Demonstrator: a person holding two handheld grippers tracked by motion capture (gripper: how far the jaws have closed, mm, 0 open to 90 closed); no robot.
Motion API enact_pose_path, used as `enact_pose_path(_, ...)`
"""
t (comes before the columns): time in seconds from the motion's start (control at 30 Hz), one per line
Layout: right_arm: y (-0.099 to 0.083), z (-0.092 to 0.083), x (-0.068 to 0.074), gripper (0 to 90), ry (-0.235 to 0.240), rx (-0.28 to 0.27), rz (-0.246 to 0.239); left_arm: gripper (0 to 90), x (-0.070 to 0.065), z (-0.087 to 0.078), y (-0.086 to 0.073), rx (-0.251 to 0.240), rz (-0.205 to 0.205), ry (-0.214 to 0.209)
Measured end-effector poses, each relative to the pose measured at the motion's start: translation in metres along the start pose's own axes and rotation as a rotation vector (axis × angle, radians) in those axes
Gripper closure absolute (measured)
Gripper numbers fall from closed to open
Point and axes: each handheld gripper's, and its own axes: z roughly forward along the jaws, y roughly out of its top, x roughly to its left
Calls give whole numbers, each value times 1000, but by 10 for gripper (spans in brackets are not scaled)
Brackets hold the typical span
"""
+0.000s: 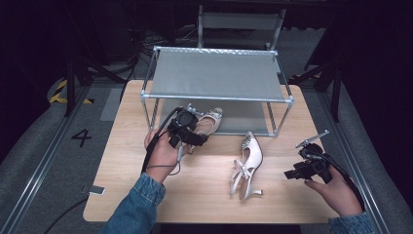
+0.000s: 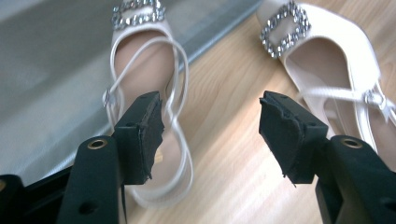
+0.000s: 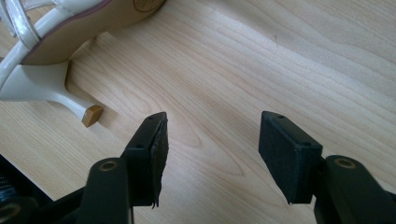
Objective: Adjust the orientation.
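The left gripper (image 1: 195, 138) is held over the worktop (image 1: 126, 161) just in front of the metal shoe rack (image 1: 216, 75), and its jaws stand wide apart with nothing between the pads. In the left gripper view the left gripper (image 2: 210, 126) looks down on two white slingback shoes: the first shoe (image 2: 149, 93) lies with its rhinestone buckle (image 2: 137, 13) on the grey lower shelf (image 2: 51, 84) of the rack and its heel strap below the left pad, not gripped; the second shoe (image 2: 327, 56) lies on the bare wood off to the right. In the high view the first shoe (image 1: 209, 122) sits at the front edge of the lower shelf, partly covered by the gripper, and the second shoe (image 1: 247, 165) lies on its side near the middle of the worktop, well apart from the rack. The right gripper (image 1: 292, 174) rests low at the right edge of the worktop, jaws likewise wide apart and empty. In the right gripper view the right gripper (image 3: 212, 154) faces bare wood, with the second shoe's heel (image 3: 51, 88) up and to the left, clear of the pads.
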Motion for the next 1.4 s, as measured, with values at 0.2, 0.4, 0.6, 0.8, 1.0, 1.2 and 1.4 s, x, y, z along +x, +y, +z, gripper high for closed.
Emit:
enact_pose_path(0.2, 7, 4, 1, 434, 7, 5, -15, 406, -2, -12, -21, 46, -10, 36)
enact_pose_path(0.4, 12, 5, 2, 434, 13, 4, -26, 439, 3, -15, -43, 66, -21, 53)
enact_pose_path(0.6, 18, 8, 3, 435, 23, 7, -36, 458, 14, 5, -63, 125, -68, 39)
enact_pose_path(0.8, 21, 11, 4, 435, 24, 12, -41, 455, 22, 23, -73, 104, -27, 51)
enact_pose_path(1.0, 21, 14, 3, 433, 32, 20, -39, 484, 26, 43, -77, 75, 6, 74)
enact_pose_path(1.2, 18, 15, 1, 433, 31, 21, -34, 492, 30, 58, -78, 40, -5, 21)
enact_pose_path(1.4, 15, 14, 1, 432, 27, 20, -26, 565, 30, 69, -74, 33, -18, 8)
